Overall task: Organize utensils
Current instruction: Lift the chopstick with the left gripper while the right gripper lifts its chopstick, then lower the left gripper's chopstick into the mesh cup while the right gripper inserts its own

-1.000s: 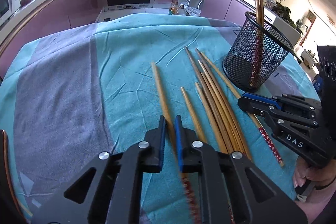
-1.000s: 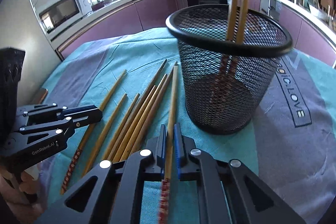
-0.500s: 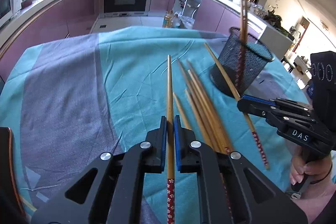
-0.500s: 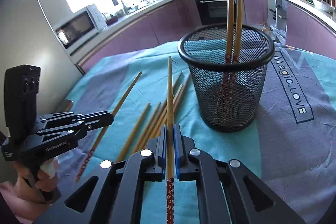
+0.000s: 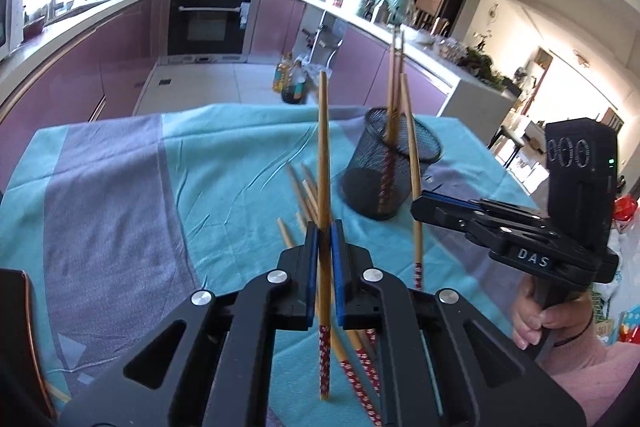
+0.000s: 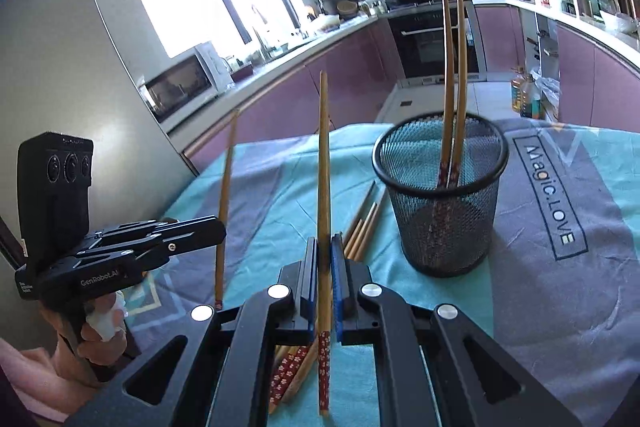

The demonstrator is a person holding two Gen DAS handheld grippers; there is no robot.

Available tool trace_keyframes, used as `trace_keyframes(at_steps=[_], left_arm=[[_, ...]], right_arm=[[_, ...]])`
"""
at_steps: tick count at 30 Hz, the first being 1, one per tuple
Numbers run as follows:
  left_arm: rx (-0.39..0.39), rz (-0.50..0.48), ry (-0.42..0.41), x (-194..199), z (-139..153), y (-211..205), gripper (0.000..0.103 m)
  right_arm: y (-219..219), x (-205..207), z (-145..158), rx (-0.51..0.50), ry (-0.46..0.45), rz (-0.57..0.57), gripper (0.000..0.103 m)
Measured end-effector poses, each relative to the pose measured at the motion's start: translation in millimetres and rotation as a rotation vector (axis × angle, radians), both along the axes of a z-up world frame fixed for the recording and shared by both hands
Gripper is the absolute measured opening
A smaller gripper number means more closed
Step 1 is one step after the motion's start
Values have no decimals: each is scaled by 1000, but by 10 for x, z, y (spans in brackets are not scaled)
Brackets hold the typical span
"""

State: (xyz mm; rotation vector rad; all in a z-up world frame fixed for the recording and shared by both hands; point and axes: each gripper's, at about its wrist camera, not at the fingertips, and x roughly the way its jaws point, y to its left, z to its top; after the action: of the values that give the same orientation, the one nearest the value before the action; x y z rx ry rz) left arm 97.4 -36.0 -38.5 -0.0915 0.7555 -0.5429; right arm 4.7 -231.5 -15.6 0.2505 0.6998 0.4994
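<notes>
Nearest the lens, left gripper (image 5: 324, 227) clamped tight on one chopstick (image 5: 323, 155), blue pads pinching the shaft above its red flower-patterned end, thin tip aimed up and forward. Same picture on the other side: right gripper (image 6: 325, 241) squeezed shut on a second chopstick (image 6: 323, 163), gripped at the same spot. Both sticks raised clear of the cloth (image 5: 120, 187), probably to clear the rim on the way to the cup (image 6: 440, 195). Patterned ends hanging low, likely so as to drop in base first, matching the two already standing there.

Just beyond the pads, the loose chopsticks (image 6: 366, 223) lying side by side on the cloth, slim tapered bamboo, smooth and pale brown, not yet collected. Cloth itself soft and creased, teal with grey bands and printed lettering.

Farther on, the cup: round, black wire mesh with a solid rolled rim, upright, near the loose pile. Inside, two chopsticks (image 6: 454, 75) leaning on the rim, tips up, patterned ends at the bottom.

Beyond that, purple glossy kitchen cabinets (image 6: 340, 75), a built-in oven, a bright window.
</notes>
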Motion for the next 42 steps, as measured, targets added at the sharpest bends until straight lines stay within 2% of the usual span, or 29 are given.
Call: trace_keyframes(at_steps=[13, 27, 33, 37, 42], left_arm=[[-141, -26, -135, -91, 623, 132, 7], [-214, -80, -247, 255, 1291, -269, 7], [-183, -106, -255, 432, 1358, -525, 7], [-131, -127, -222, 582, 1242, -744, 7], [-62, -143, -172, 695, 1042, -897, 7]], right_arm=[[-240, -35, 432, 25, -126, -24, 6], [-523, 130, 993, -19, -262, -96, 6], [-615, 289, 1039, -35, -274, -131, 6], [-614, 384, 978, -67, -260, -151, 6], [-606, 523, 800, -94, -201, -148, 6]])
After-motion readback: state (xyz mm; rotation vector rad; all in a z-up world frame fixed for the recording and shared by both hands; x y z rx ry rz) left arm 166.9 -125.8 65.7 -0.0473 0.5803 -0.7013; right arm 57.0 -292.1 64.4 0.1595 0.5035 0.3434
